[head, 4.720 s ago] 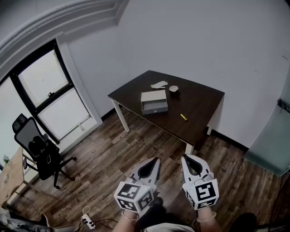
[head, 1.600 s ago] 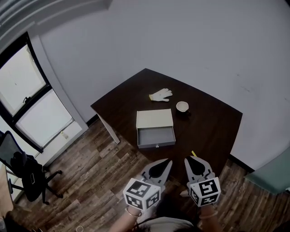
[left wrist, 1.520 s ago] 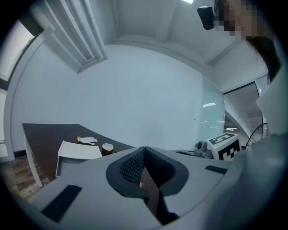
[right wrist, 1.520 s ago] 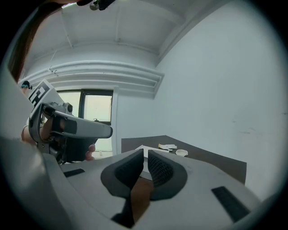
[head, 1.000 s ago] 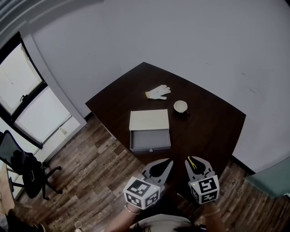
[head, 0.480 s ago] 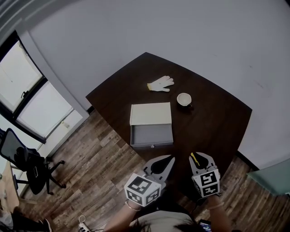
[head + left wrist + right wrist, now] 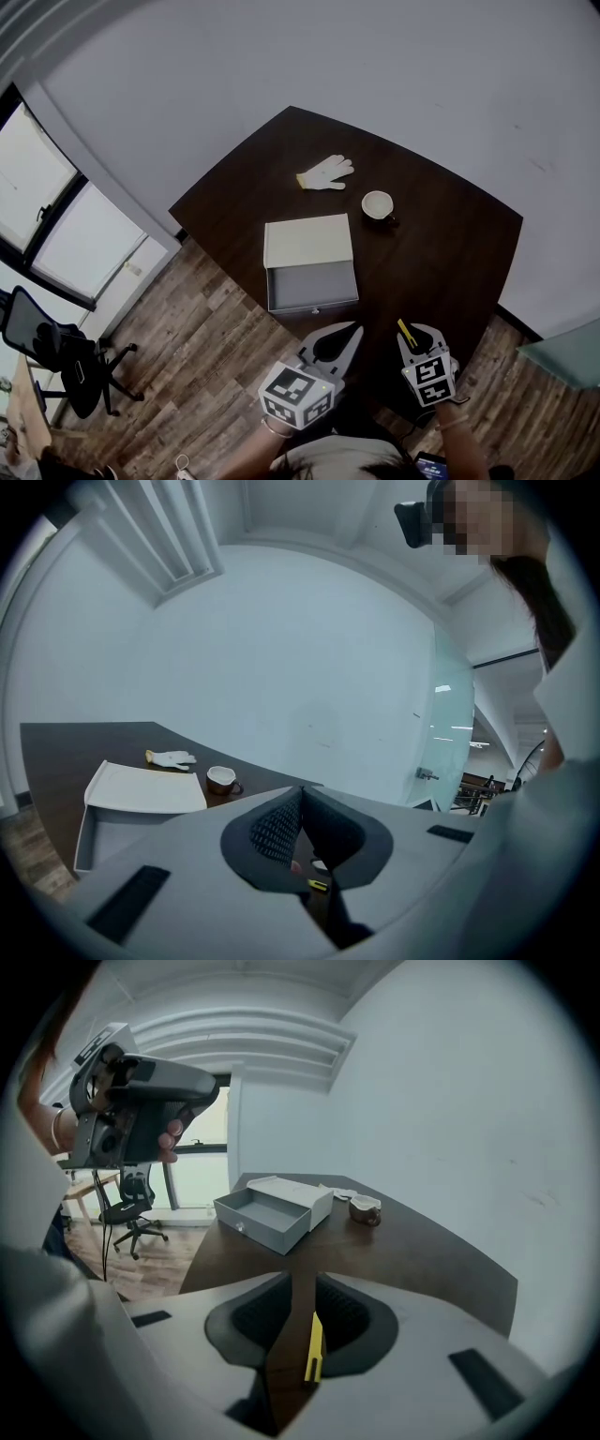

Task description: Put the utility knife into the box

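Observation:
The yellow utility knife (image 7: 406, 331) lies on the dark table (image 7: 450, 244) near its front edge. My right gripper (image 7: 419, 330) hovers over it, open, and the knife (image 7: 314, 1347) shows in the gap between the jaws; I cannot tell whether the pads touch it. The grey box (image 7: 309, 262) sits mid-table with its drawer pulled out toward me, also visible as the box (image 7: 272, 1208) ahead and left of the right gripper (image 7: 302, 1279). My left gripper (image 7: 349, 330) hangs beside the right one, shut and empty, with its tips (image 7: 301, 789) meeting.
A white glove (image 7: 325, 172) and a brown cup (image 7: 378, 204) lie beyond the box. Wood floor surrounds the table, with a window and a black office chair (image 7: 56, 342) at the left. The wall stands close behind the table.
I have walked up to the table from across the room, so table and box now sit near. Over the last second the right gripper has come over the knife.

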Available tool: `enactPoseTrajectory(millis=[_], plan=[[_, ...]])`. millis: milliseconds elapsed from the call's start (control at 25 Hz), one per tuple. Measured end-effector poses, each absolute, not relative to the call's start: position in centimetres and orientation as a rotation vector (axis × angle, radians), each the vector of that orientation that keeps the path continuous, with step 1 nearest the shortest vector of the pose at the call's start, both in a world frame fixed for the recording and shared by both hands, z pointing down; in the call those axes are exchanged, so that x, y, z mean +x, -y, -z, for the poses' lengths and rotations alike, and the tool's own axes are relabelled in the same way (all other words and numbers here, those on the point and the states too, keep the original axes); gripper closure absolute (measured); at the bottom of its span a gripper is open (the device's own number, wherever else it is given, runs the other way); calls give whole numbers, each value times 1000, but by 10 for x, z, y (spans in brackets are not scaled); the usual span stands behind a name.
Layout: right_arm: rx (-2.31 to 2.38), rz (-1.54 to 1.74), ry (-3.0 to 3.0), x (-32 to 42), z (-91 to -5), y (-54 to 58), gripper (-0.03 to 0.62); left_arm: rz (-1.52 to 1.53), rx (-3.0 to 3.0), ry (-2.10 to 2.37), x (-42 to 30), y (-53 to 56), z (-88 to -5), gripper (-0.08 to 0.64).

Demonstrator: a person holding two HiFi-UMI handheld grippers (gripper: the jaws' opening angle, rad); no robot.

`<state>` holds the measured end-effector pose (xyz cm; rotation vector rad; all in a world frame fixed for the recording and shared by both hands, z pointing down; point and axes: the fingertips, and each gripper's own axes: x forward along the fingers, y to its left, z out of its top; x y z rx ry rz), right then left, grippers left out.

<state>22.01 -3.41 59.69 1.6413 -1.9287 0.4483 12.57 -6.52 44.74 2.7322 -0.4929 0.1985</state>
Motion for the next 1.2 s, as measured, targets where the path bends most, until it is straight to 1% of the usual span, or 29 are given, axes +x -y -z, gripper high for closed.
enactPoseTrajectory(millis=[640,1200], plan=[[1594,-583,1767,248,-672,28,503,-261,2725,445,122,99,-465,541],[1622,-665,1740,258,-693,24,500,-313,2708,383,132,103,-478,541]])
